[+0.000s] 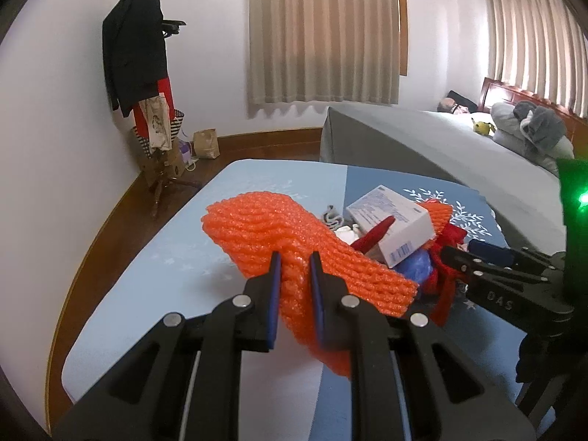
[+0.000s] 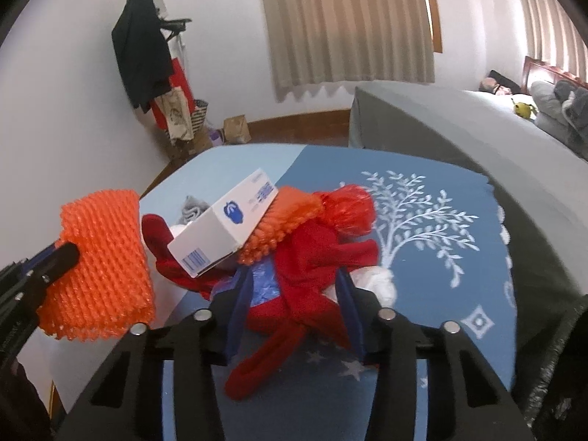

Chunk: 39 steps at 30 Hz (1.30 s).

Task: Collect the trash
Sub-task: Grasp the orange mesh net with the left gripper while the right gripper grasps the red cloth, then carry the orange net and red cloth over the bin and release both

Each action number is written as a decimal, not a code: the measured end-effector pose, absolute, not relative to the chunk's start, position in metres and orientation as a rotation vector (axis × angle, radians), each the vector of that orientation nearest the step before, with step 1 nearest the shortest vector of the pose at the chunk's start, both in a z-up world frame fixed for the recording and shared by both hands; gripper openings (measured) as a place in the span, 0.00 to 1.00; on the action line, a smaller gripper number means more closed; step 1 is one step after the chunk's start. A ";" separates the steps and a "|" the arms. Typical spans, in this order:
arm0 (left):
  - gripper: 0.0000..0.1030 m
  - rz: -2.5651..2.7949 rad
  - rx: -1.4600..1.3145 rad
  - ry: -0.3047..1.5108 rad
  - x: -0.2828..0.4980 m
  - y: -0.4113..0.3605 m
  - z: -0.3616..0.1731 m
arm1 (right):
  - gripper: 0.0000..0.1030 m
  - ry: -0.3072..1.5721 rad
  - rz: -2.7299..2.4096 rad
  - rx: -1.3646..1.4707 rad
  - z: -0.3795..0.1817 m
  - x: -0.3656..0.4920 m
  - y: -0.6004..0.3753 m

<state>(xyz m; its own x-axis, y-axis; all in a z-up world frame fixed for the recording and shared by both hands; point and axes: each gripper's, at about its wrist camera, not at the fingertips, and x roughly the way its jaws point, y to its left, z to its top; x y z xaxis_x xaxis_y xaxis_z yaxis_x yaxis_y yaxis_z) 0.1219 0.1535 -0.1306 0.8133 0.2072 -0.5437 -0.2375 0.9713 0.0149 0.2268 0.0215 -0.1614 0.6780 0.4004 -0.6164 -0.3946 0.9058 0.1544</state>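
Note:
My left gripper [image 1: 296, 261] is shut on an orange foam net sleeve [image 1: 279, 235] and holds it above the blue table cover [image 1: 154, 257]; the sleeve also shows in the right wrist view [image 2: 103, 257]. My right gripper [image 2: 294, 279] has its jaws closed around a red bag [image 2: 312, 253] at the pile of trash. On the pile lie a white carton box [image 2: 228, 220], a second orange foam net [image 2: 286, 217], a blue plastic scrap [image 2: 262, 283] and white crumpled paper [image 2: 382, 283].
A bed with a grey cover [image 1: 422, 139] stands behind the table. A coat rack with dark clothes [image 1: 136, 47] and a paper bag [image 1: 205, 143] stand by the far wall. Curtains [image 1: 323, 33] hang at the back.

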 end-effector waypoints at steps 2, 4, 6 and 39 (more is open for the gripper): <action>0.14 0.235 -0.057 0.575 0.122 0.154 -0.131 | 0.37 0.708 0.442 0.004 -0.166 0.232 0.025; 0.14 0.232 -0.059 0.577 0.122 0.154 -0.132 | 0.27 0.725 0.442 -0.004 -0.170 0.237 0.026; 0.14 0.229 -0.063 0.579 0.122 0.154 -0.133 | 0.13 0.748 0.454 -0.011 -0.175 0.241 0.027; 0.14 0.108 -0.025 0.504 0.107 0.105 -0.091 | 0.07 0.534 0.453 0.147 -0.073 0.170 -0.066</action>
<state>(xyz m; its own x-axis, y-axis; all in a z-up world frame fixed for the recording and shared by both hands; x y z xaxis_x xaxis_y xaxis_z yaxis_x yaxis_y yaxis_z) 0.1069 0.1048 -0.0910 0.8700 0.0974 -0.4833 -0.1098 0.9940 0.0027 0.1699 -0.0658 -0.0733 0.7648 0.4530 -0.4581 -0.3779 0.8913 0.2506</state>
